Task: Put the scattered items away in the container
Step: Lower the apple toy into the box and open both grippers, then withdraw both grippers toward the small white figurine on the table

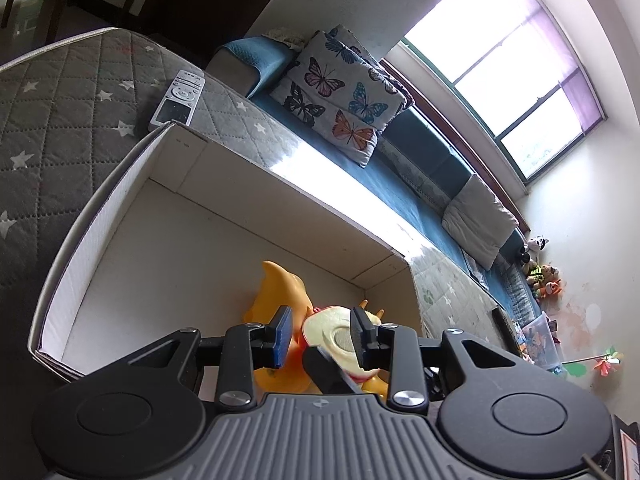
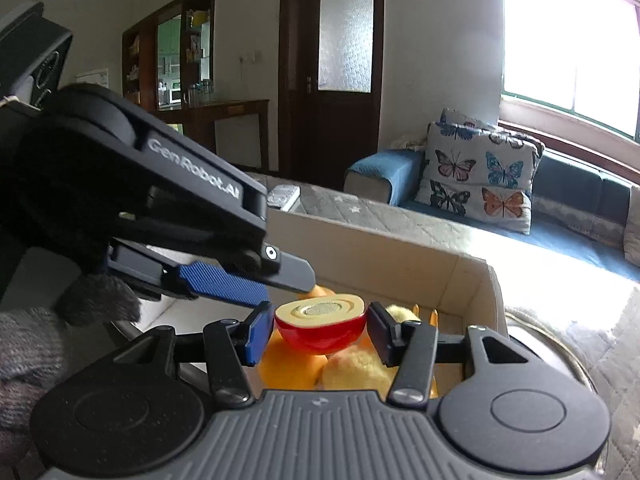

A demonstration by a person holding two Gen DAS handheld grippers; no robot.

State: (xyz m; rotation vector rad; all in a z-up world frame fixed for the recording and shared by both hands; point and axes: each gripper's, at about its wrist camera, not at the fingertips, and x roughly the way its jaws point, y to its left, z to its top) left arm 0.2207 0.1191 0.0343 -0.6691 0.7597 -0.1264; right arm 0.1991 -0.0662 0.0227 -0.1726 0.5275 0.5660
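Note:
A white cardboard box (image 1: 120, 216) sits on the quilted surface; its wall also shows in the right wrist view (image 2: 400, 256). Orange and yellow toys (image 1: 280, 292) lie inside it, also in the right wrist view (image 2: 296, 364). A red toy apple half (image 2: 320, 324), cut face up, sits between the fingers of my right gripper (image 2: 318, 330), over the box; the jaws stand close on both its sides, contact unclear. It also shows in the left wrist view (image 1: 332, 336). My left gripper (image 1: 322, 334) is open above the box, next to the apple half, and appears in the right wrist view (image 2: 240, 280).
A grey remote control (image 1: 178, 98) lies on the star-patterned quilt beyond the box. A blue sofa (image 2: 560, 200) with a butterfly cushion (image 2: 476, 172) stands behind, under a bright window. Stuffed toys (image 1: 540, 268) sit at the sofa's far end.

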